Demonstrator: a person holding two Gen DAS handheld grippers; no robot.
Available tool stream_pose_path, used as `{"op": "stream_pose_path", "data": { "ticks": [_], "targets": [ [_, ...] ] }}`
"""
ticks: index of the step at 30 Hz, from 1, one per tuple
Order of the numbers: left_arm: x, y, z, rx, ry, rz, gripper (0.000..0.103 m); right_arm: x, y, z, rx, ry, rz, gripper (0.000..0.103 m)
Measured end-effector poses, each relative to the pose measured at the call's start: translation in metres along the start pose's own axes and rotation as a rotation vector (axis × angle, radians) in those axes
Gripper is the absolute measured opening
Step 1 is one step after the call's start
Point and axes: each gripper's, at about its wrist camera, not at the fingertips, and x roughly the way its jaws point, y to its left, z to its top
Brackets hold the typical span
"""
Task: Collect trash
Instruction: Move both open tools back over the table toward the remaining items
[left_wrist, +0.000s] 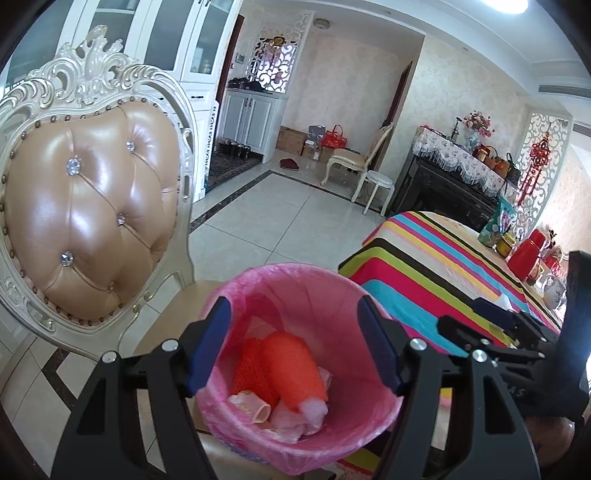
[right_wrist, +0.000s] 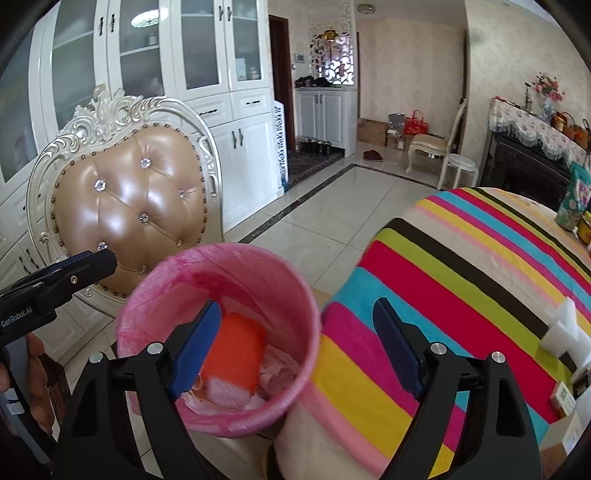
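Both jaws spread, empty – left gripper, right gripper. We judge orange mesh wad in bin light, soft – pinch mid-body.

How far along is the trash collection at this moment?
Done: an orange net-wrapped bundle and crumpled wrappers lie in the pink-lined bin. In hand: nothing; the left claw and right claw are both open and empty over the bin. Left: white foam pieces on the striped tablecloth may be next.
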Motion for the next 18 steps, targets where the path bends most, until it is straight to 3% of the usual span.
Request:
{"op": "stream_pose_path", "data": {
  "ticks": [18],
  "targets": [
    [0.027, -0.137, -0.022, 0.142, 0.036, -0.195, 0.068, -0.101, -0.146, -0.074, 0.18, -0.051, -0.245, 0.084]
  ]
}}
